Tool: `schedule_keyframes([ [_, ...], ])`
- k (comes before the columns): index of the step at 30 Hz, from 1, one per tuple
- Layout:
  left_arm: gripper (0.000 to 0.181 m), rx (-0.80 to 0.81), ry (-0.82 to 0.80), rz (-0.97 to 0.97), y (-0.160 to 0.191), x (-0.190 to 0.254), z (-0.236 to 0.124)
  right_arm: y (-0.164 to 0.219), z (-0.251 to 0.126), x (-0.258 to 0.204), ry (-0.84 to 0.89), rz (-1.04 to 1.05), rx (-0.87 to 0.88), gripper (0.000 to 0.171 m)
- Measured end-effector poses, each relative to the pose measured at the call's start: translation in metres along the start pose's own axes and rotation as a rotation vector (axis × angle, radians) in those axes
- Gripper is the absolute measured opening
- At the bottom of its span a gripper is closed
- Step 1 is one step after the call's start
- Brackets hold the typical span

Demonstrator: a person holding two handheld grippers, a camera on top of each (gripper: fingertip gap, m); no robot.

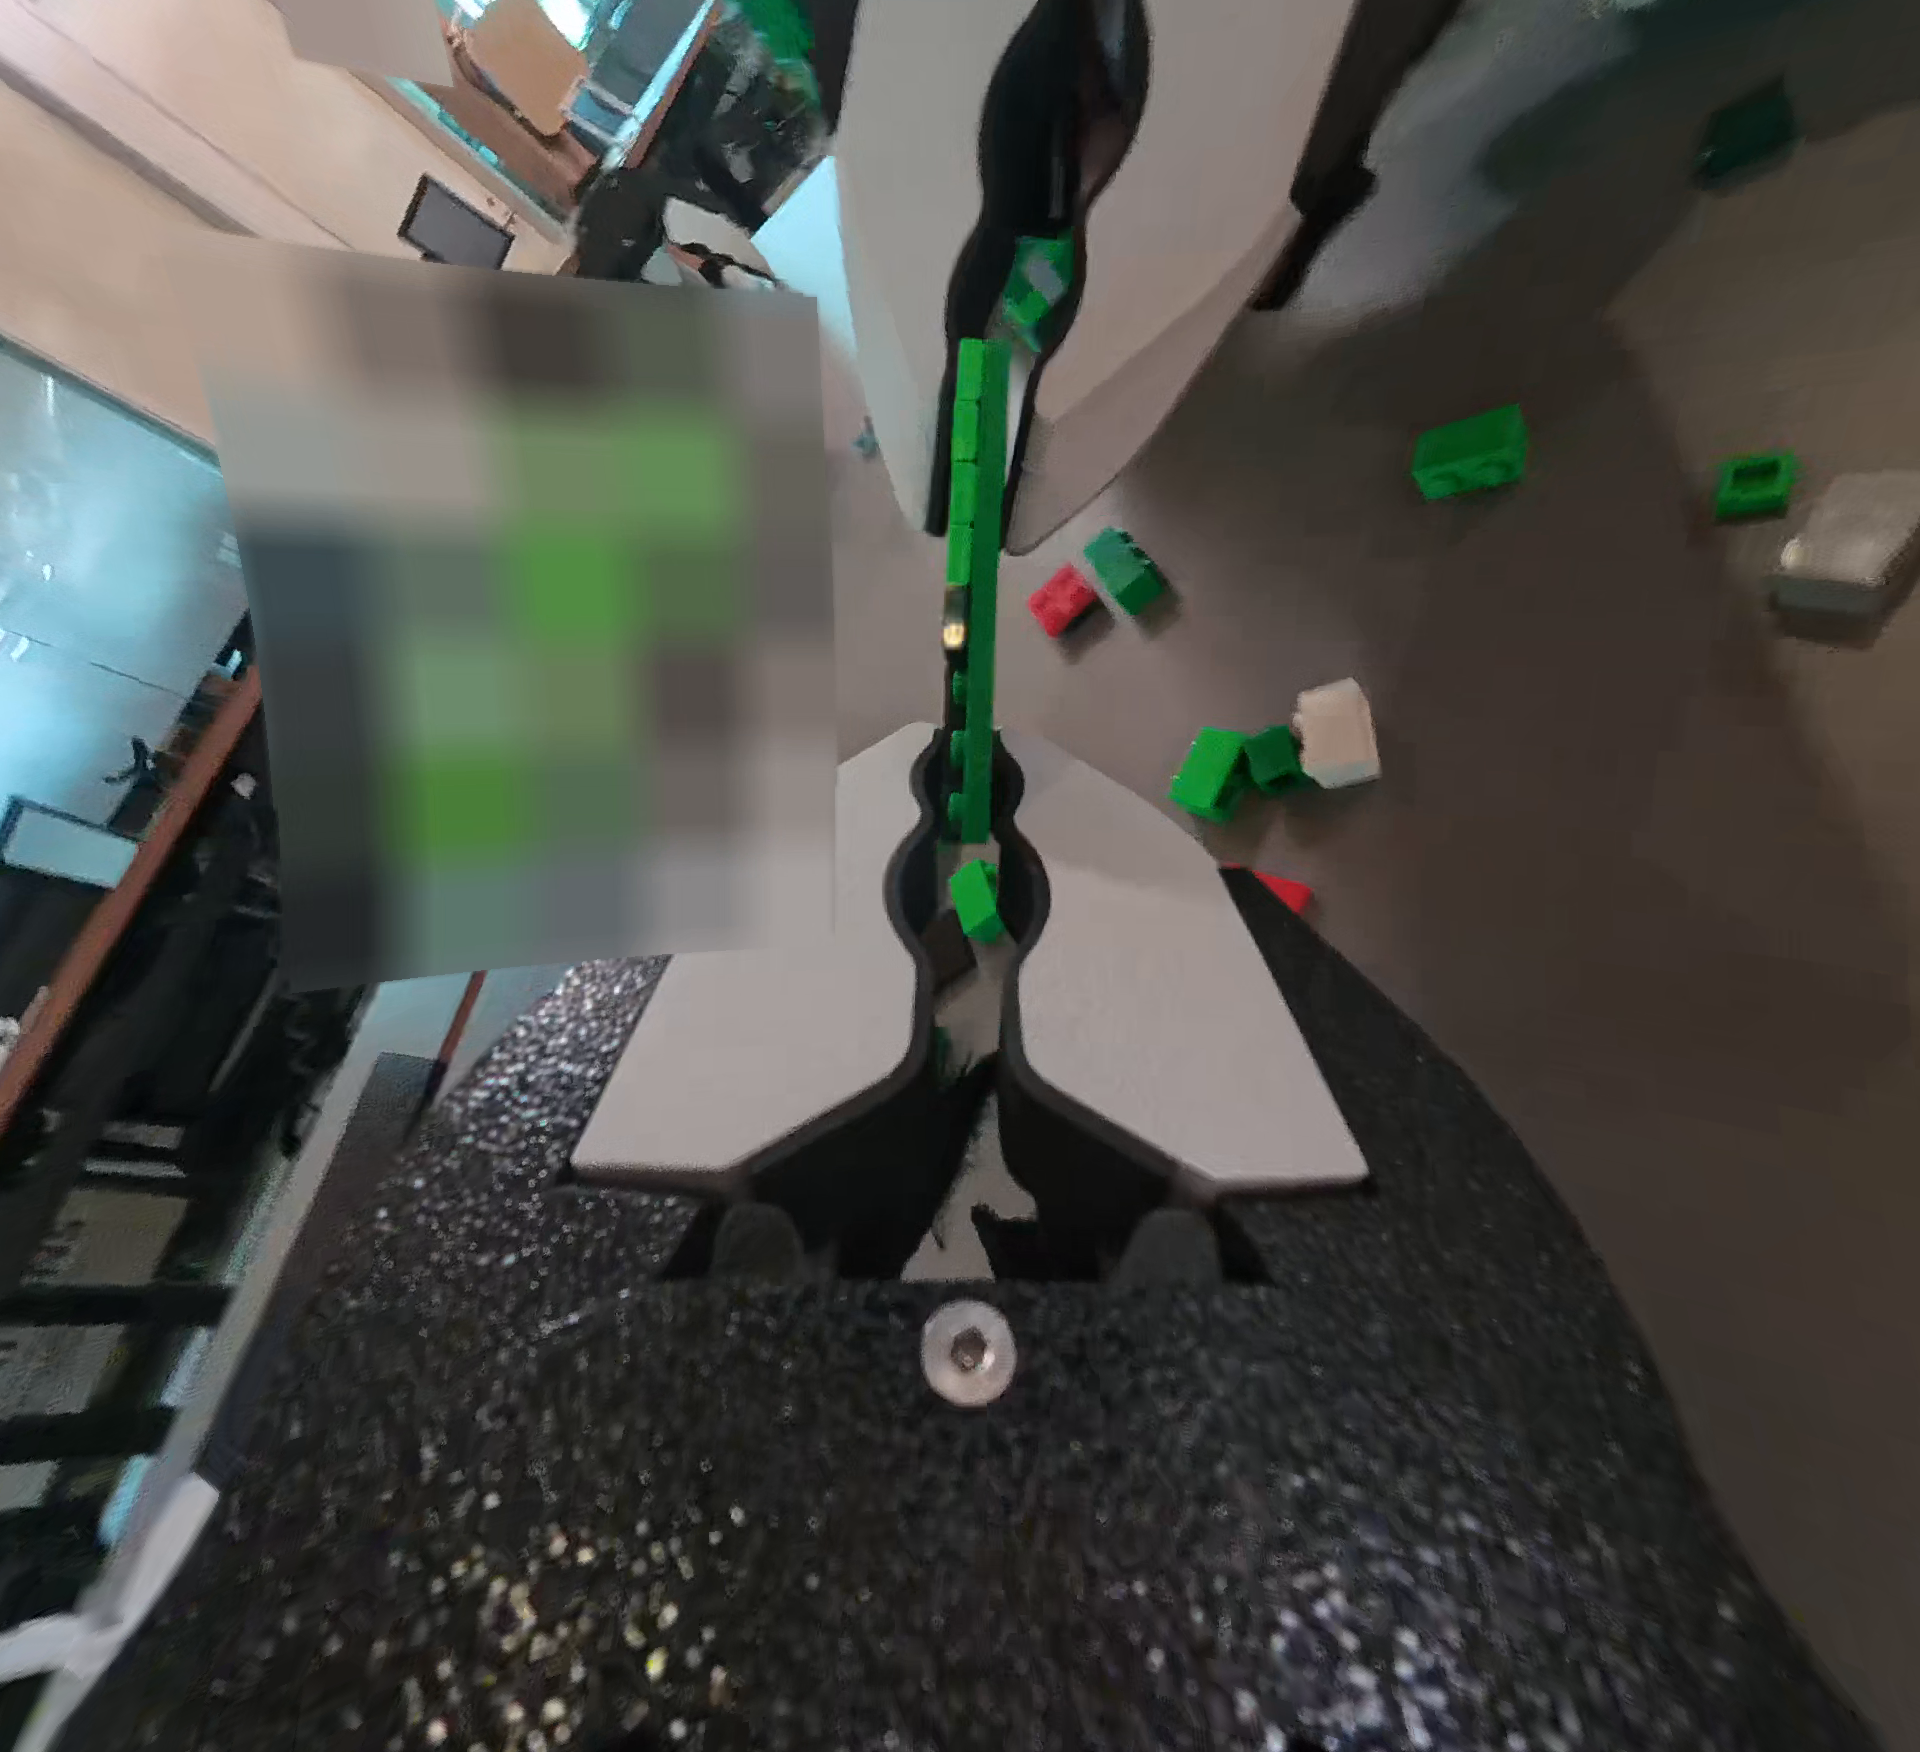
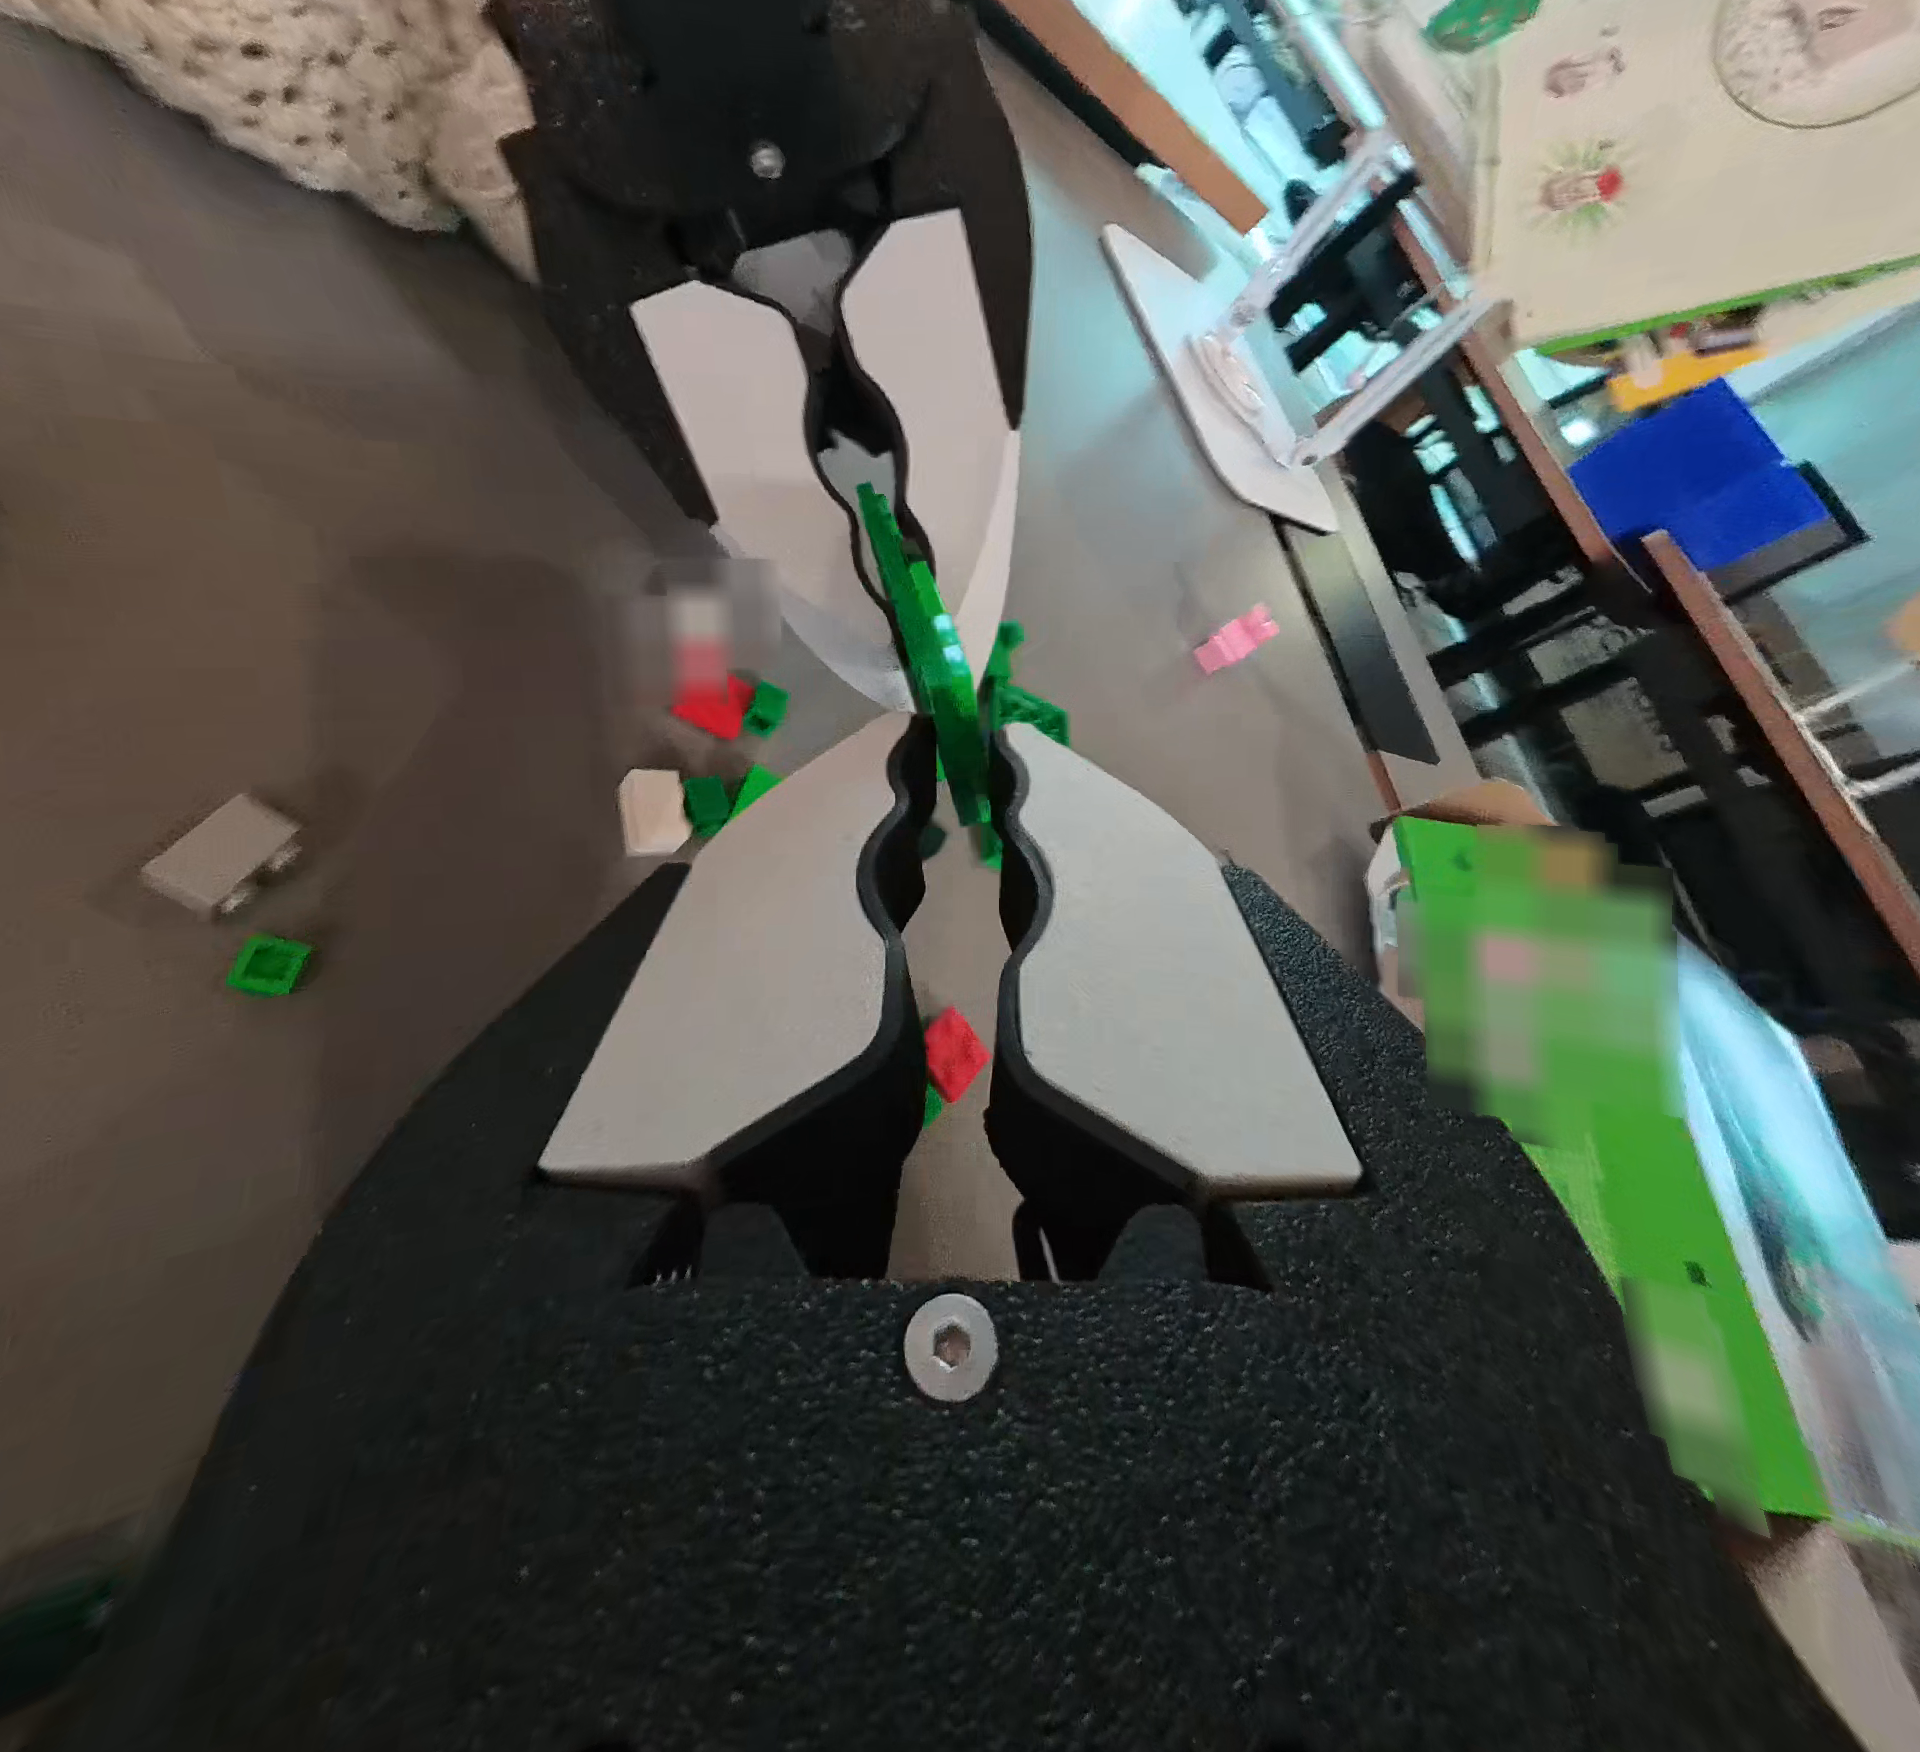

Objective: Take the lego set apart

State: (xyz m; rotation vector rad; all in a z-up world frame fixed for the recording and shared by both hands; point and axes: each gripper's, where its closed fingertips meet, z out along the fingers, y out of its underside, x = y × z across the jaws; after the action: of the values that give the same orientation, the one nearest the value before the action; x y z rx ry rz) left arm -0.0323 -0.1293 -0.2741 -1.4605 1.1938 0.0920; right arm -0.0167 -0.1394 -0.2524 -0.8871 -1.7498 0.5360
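Bricks lie loose across the grey table (image 2: 312, 476). Going left to right in the right wrist view: a grey flat piece (image 2: 220, 855), a small green square piece (image 2: 268, 964) just below it, a white brick (image 2: 652, 811) touching green bricks (image 2: 717, 800), and a red brick (image 2: 715, 703) beside a dark green one. Further right, a pink brick (image 2: 1234, 640) sits well apart from the rest.

At centre, the green lego plate (image 2: 948, 674) is held edge-on above the table. The right gripper (image 2: 954, 772) is clamped on its near end; the left gripper (image 2: 868, 549) comes from the far side and pinches the other end, so the two sets of fingertips almost meet. A second red brick (image 2: 954, 1050) shows on the table through the gap between the right gripper's fingers.

In the left wrist view the same plate (image 1: 975, 580) runs as a thin green strip with studs on its left face, from the left gripper (image 1: 971, 783), closed on it, up to the right gripper (image 1: 982, 476). A small green brick (image 1: 977, 900) sits between the left gripper's fingers. To the right, scattered on the table: red and dark green bricks (image 1: 1096, 585), two green bricks against a white one (image 1: 1338, 734), then a larger green brick (image 1: 1470, 452).
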Motion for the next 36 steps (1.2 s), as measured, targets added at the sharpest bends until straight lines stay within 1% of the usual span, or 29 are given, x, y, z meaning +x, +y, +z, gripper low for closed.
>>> schedule_keyframes([
  [3, 0.007, 0.022, -0.036, -0.149, -0.004, -0.014, -0.003, -0.008, 0.001, 0.014, 0.108, 0.011, 0.017, 0.010],
  [6, 0.007, 0.026, -0.085, -0.209, -0.006, -0.023, -0.004, -0.012, 0.001, 0.022, 0.175, 0.040, 0.016, 0.011],
  [8, 0.008, 0.017, -0.127, -0.191, -0.006, -0.027, -0.005, -0.014, 0.002, 0.025, 0.176, 0.114, 0.034, 0.011],
  [11, 0.008, -0.001, -0.192, -0.103, -0.008, -0.032, -0.007, -0.015, 0.002, 0.027, 0.142, 0.248, 0.084, 0.012],
  [14, 0.008, 0.018, -0.162, -0.135, -0.009, -0.031, -0.007, -0.015, 0.001, 0.027, 0.117, 0.282, 0.104, 0.012],
  [16, 0.013, 0.038, -0.116, -0.191, -0.008, -0.031, -0.009, -0.015, 0.002, 0.024, 0.111, 0.241, 0.090, 0.010],
  [19, 0.024, 0.085, -0.068, -0.259, -0.009, -0.034, -0.016, -0.016, 0.006, 0.016, 0.118, 0.112, 0.060, 0.006],
  [21, 0.027, 0.117, -0.056, -0.234, -0.012, -0.033, -0.022, -0.014, 0.008, 0.014, 0.115, 0.081, 0.039, 0.006],
  [23, 0.028, 0.070, -0.086, -0.184, -0.007, -0.036, -0.022, -0.015, 0.007, 0.015, 0.119, 0.081, 0.047, 0.006],
  [25, 0.035, 0.053, -0.081, -0.202, -0.005, -0.034, -0.019, -0.015, 0.004, 0.021, 0.156, 0.092, 0.053, 0.006],
  [26, 0.040, 0.051, -0.079, -0.238, -0.006, -0.034, -0.017, -0.015, 0.002, 0.025, 0.177, 0.112, 0.057, 0.006],
  [28, 0.043, 0.059, -0.072, -0.350, -0.007, -0.034, -0.012, -0.018, -0.002, 0.035, 0.240, 0.140, 0.077, 0.006],
  [29, 0.044, 0.093, -0.035, -0.426, -0.013, -0.031, -0.011, -0.021, -0.005, 0.040, 0.293, 0.107, 0.092, 0.006],
  [31, 0.049, 0.187, 0.055, -0.600, -0.027, -0.027, -0.010, -0.026, -0.012, 0.047, 0.416, -0.069, 0.084, 0.006],
  [33, 0.048, 0.314, 0.139, -0.778, -0.042, -0.031, -0.016, -0.031, -0.016, 0.048, 0.517, -0.283, 0.052, 0.005],
  [36, 0.029, 0.503, 0.238, -1.013, -0.058, -0.044, -0.030, -0.033, -0.015, 0.046, 0.602, -0.502, -0.025, 0.005],
])
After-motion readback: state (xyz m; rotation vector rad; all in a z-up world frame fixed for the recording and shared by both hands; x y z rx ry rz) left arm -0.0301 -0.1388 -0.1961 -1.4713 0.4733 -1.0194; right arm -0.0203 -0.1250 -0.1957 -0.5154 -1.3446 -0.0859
